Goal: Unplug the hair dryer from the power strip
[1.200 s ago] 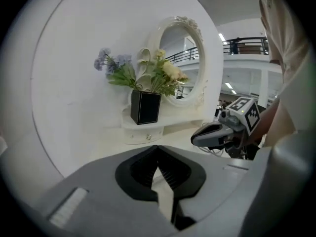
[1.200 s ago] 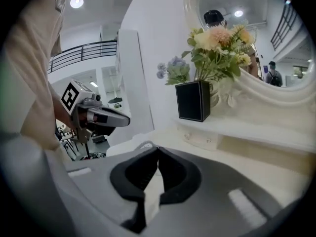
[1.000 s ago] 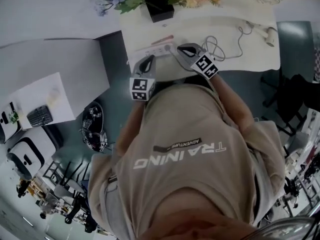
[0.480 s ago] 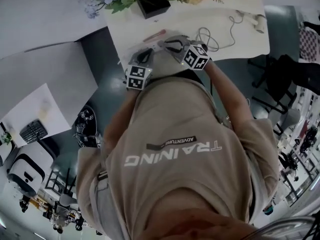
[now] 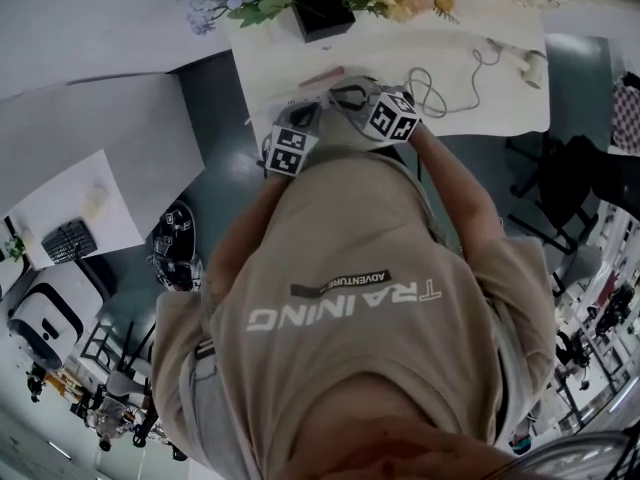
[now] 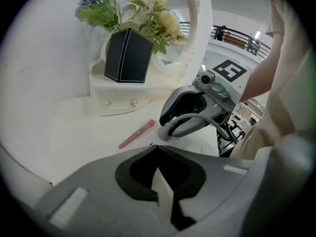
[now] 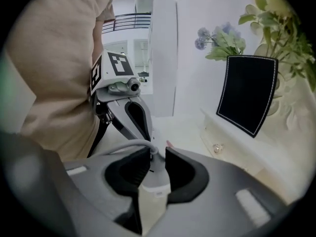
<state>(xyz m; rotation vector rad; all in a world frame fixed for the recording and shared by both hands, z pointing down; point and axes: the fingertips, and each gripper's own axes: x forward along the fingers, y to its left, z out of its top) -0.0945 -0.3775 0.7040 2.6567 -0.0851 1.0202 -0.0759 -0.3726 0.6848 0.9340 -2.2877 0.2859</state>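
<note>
Since half a second ago, the left tongs (image 6: 157, 147) and right tongs (image 7: 157, 154) have been kept over the near left part of the worktop (image 5: 400, 33); only the head view's framing has shifted. The right tongs are clamped on the white plug (image 7: 154, 181), from which the grey cable (image 7: 123, 146) is bent away to the left. Whether the plug is seated in the power strip cannot be told. The left tongs are clenched, tips meeting, just beside the plug. The hair dryer (image 5: 530, 63) is laid at the far right of the worktop, well apart from both tongs, with loose loops of cable between. A pink stick (image 6: 137, 134) is laid just beyond the tongs. Farther off, a black vase (image 6: 128, 56) of flowers, a white drawer box (image 6: 123, 95) and a mirror (image 6: 200, 19) are set. The near edge of the worktop is covered by the person's torso in the head view.
</note>
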